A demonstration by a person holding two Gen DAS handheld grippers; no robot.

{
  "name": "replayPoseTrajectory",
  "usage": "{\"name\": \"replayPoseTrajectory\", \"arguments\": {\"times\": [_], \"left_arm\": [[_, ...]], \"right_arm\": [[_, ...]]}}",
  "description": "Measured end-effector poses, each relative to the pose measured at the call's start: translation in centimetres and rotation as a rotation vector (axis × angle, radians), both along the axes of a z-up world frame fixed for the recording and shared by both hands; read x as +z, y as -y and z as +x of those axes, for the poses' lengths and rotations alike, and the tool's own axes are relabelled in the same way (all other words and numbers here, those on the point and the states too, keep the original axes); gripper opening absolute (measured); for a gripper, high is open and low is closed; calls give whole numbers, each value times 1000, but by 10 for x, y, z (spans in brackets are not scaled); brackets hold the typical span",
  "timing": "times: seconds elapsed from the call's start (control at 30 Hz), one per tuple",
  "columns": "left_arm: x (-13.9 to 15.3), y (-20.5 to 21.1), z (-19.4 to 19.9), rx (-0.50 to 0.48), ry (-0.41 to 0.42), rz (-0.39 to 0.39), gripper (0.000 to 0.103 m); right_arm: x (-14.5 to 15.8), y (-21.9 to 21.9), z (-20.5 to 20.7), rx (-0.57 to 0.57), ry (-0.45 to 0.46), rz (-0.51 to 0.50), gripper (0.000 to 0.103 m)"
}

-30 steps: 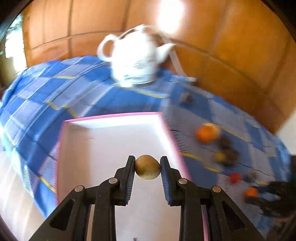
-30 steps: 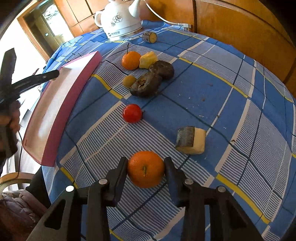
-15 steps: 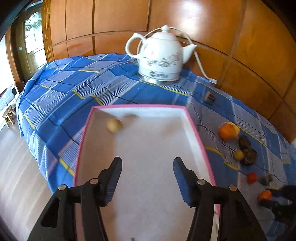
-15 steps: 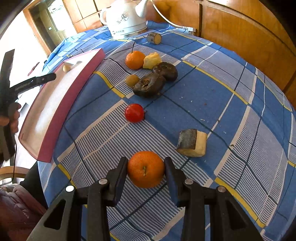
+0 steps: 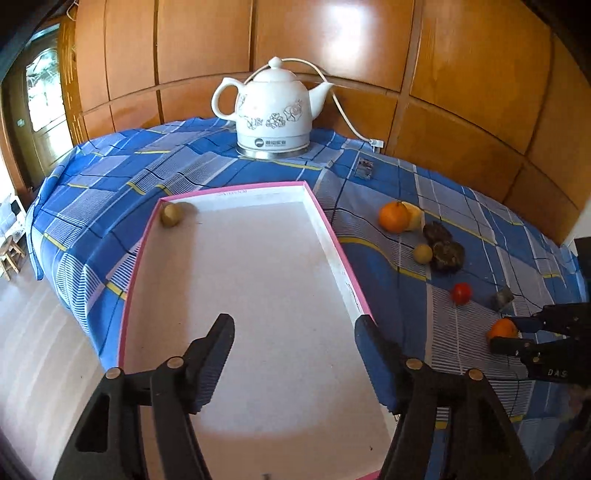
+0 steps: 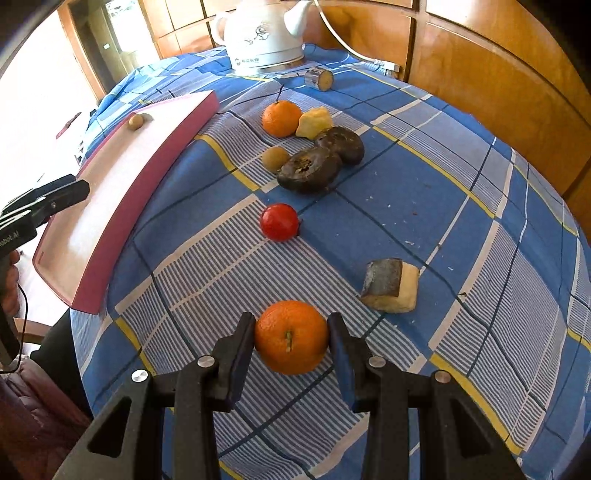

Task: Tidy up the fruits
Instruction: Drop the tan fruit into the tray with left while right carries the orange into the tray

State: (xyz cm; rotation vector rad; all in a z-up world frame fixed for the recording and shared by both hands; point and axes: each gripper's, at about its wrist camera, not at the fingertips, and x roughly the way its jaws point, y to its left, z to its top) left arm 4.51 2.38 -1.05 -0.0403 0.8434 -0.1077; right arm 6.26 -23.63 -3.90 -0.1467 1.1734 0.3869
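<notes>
Wood-panelled walls curve behind a tabletop [image 6: 424,192] draped in blue checked cloth. Between the right gripper's [image 6: 291,338] jaws sits an orange [image 6: 291,336], stem end facing the camera; the jaws flank its sides closely, but I cannot tell whether they press on it or merely bracket it, or whether it rests on the cloth. Just beyond, to the right, lies a cut chunk [image 6: 389,284] with grey rind; farther ahead a small red fruit [image 6: 279,221], then a cluster: two dark wrinkled fruits [image 6: 317,162], a small tan fruit [image 6: 275,158], a second orange [image 6: 281,118] and a yellow piece [image 6: 314,122]. A white kettle [image 6: 264,33] stands at the far edge.

The left gripper [image 5: 293,354] hangs over the pink-rimmed tray [image 5: 332,236], jaws spread wide and holding nothing. One small brownish fruit [image 5: 171,215] lies in the tray's far left corner.

The tray lies to the left of the right gripper, its long side facing the loose fruit, so the orange would likely have to travel leftward over that wall.
</notes>
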Motion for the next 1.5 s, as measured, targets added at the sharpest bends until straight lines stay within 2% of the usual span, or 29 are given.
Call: {"name": "replayPoseTrajectory", "arguments": {"times": [0.33,0.67,0.9,1.13,1.23,1.5], "left_arm": [[11,-23,-8,64,44,-21,73],[16,-50,-15,123,72,-47,77],[16,-59,-20,133,79,-73,77],[14,-72,-22,167,84,-99,78],[15,-83,-22,203,90,-108,78],[12,-108,-22,280,90,-113,78]], "right_arm": [[5,-14,-7,-23,22,-41,40],[38,-101,-6,74,148,33,40],[47,-153,15,98,175,83,40],[39,-202,37,94,208,16,40],[35,-211,46,80,210,1,40],[36,-233,44,78,299,-78,42]]}}
